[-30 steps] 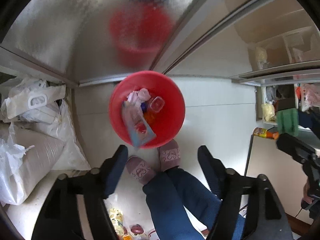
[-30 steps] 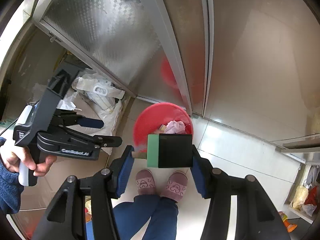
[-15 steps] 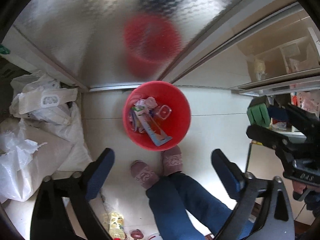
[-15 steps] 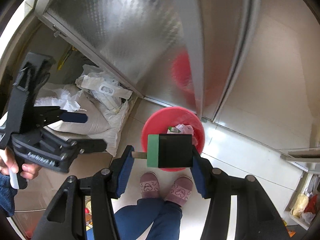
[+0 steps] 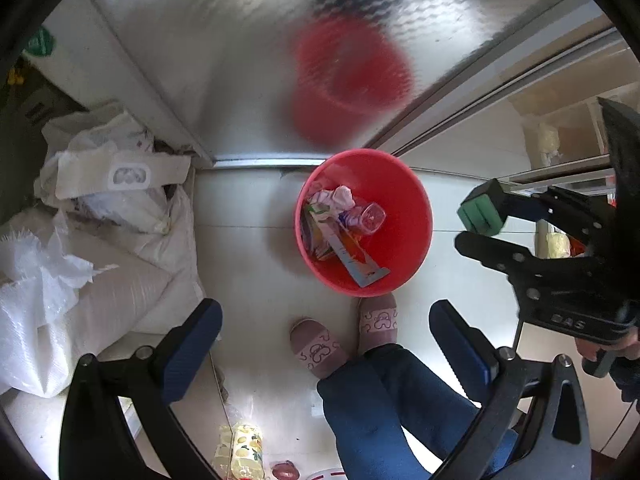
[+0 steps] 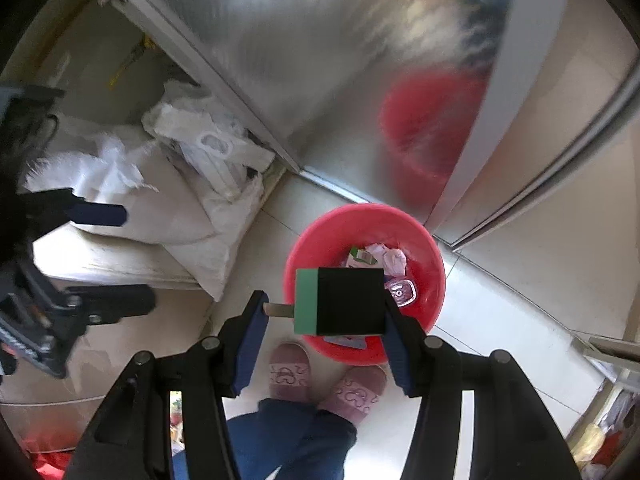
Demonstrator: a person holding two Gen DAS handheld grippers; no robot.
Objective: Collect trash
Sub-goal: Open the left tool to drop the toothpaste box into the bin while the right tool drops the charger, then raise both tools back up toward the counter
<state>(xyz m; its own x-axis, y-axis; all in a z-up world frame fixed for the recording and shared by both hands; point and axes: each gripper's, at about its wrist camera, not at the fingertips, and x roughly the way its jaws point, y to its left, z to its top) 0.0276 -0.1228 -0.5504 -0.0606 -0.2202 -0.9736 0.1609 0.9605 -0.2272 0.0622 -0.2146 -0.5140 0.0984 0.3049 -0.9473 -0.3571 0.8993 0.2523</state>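
A red bin point(image 5: 404, 216) stands on the pale floor by a metal door and holds crumpled paper point(image 5: 338, 198), a clear plastic cup point(image 5: 372, 216) and wrappers. My left gripper point(image 5: 322, 316) hangs above the floor to the near left of the bin, open wide with nothing between its fingers. My right gripper point(image 6: 324, 302) is shut on a black and green box point(image 6: 344, 300), held over the near edge of the bin point(image 6: 430, 280). The left wrist view shows that box point(image 5: 480, 216) to the right of the bin. The left gripper point(image 6: 108, 258) appears at the far left of the right wrist view.
White sacks point(image 5: 100, 248) are piled on the left. The ribbed metal door point(image 5: 248, 60) mirrors the bin. A person's feet in pink slippers point(image 5: 316, 348) stand just in front of the bin. Snack packets point(image 5: 240, 452) lie on the floor nearer. Shelves point(image 5: 560, 148) stand on the right.
The left jaws have spread wider with nothing in them, and that gripper has drifted left of the bin. The right gripper has come down toward the bin, still holding the box.
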